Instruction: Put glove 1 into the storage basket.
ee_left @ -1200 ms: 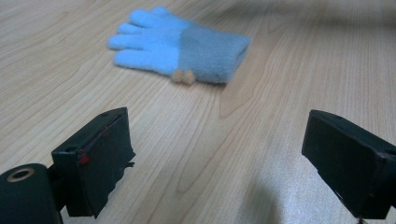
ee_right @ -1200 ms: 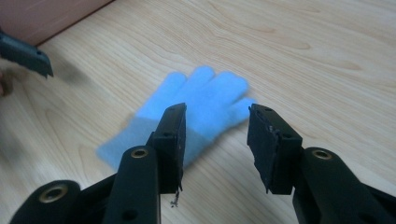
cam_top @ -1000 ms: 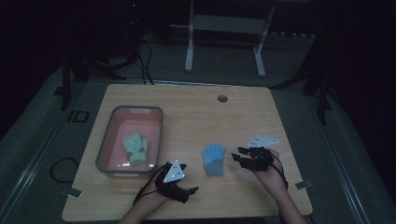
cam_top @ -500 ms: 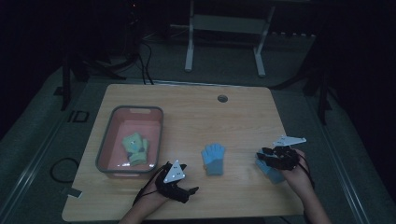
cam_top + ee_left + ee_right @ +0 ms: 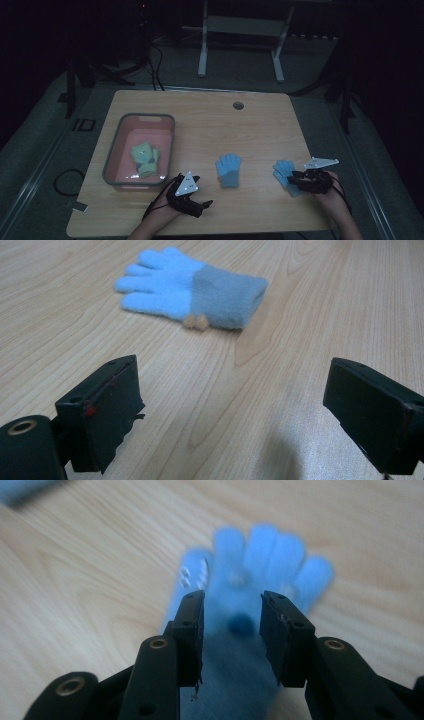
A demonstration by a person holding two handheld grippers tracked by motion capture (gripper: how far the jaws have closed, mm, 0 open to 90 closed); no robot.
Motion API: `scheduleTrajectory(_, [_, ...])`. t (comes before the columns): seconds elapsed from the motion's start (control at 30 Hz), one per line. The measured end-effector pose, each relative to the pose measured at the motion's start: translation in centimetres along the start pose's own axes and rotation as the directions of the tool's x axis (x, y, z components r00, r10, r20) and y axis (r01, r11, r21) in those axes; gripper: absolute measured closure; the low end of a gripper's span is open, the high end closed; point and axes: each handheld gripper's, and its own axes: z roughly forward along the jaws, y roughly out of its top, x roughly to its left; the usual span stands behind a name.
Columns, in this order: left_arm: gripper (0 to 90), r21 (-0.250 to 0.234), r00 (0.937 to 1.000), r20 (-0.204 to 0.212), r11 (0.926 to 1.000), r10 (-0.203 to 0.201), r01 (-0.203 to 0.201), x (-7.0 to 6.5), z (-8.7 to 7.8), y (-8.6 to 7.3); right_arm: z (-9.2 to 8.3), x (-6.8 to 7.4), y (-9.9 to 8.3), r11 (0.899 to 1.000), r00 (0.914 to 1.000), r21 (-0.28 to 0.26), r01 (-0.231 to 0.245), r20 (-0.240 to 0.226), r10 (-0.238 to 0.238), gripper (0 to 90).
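High view: right gripper (image 5: 295, 181) lies low over the blue glove (image 5: 283, 171) right of the tray (image 5: 113, 172), jaws straddling it, just closing; left gripper (image 5: 200, 206) rests beside the tray, jaws released.

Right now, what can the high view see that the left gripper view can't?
The high view adds the pink bin with green gloves in it, and the right gripper over a second blue glove. The left gripper view adds a close look: the left gripper with its jaws wide apart, and two small tan bobbles on the glove's grey cuff. Both show the middle blue glove lying on the wooden table.
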Motion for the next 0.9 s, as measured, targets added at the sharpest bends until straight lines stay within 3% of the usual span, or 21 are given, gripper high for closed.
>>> scheduleTrajectory(0.13, [8.7, 0.0, 1.0, -0.001, 1.0, -0.001, 0.001, 0.0, 0.0, 0.0, 0.3, 0.0, -0.5, 1.0, 0.9998, -0.008, -0.02, -0.008, 0.02, 65.4])
scheduleTrajectory(0.27, [8.7, 0.0, 1.0, -0.001, 1.0, 0.0, 0.0, 0.0, 0.0, 0.0, 0.3, 0.2, -0.5, 0.999, 0.9994, -0.011, -0.032, 0.007, 0.032, 80.0])
scheduleTrajectory(0.37, [8.7, 0.001, 1.0, -0.001, 1.0, 0.001, -0.001, 0.0, 0.0, 0.0, 0.4, 0.4, -0.6, 0.998, 0.9983, -0.019, -0.054, 0.019, 0.054, 83.5])
scheduleTrajectory(0.4, [8.7, 0.003, 1.0, -0.001, 1.0, 0.001, -0.001, 0.0, 0.0, 0.0, 0.4, 0.4, -0.6, 0.996, 0.9964, -0.023, -0.082, 0.02, 0.083, 84.2])
scheduleTrajectory(0.43, [8.7, 0.004, 1.0, -0.002, 1.0, 0.002, -0.002, 0.0, 0.0, 0.0, 0.3, 0.4, -0.5, 0.99, 0.9896, -0.024, -0.141, 0.024, 0.142, 85.3])
scheduleTrajectory(0.57, [8.7, 0.003, 1.0, -0.002, 1.0, 0.002, -0.002, 0.0, 0.0, 0.0, -0.4, 1.5, 0.6, 0.985, 0.984, -0.043, -0.165, 0.061, 0.167, 86.5])
scheduleTrajectory(0.63, [8.7, 0.003, 1.0, -0.002, 1.0, 0.003, -0.003, 0.0, 0.0, 0.0, -0.9, 2.0, 1.5, 0.978, 0.9782, -0.074, -0.194, 0.061, 0.198, 86.5])
scheduleTrajectory(0.7, [8.7, 0.003, 1.0, -0.001, 1.0, 0.004, -0.004, 0.0, 0.0, 0.0, -1.2, 2.7, 2.5, 0.978, 0.9768, -0.091, -0.187, 0.089, 0.195, 86.5])
scheduleTrajectory(0.77, [8.7, 0.002, 1.0, 0.0, 1.0, 0.002, -0.002, 0.0, 0.0, 0.0, -1.5, 3.1, 3.5, 0.97, 0.968, -0.113, -0.216, 0.106, 0.228, 86.5])
scheduleTrajectory(0.9, [8.7, -0.001, 1.0, 0.0, 1.0, 0.003, -0.003, 0.0, 0.0, 0.0, -1.4, 4.6, 5.1, 0.964, 0.9567, -0.134, -0.229, 0.152, 0.248, 86.4])
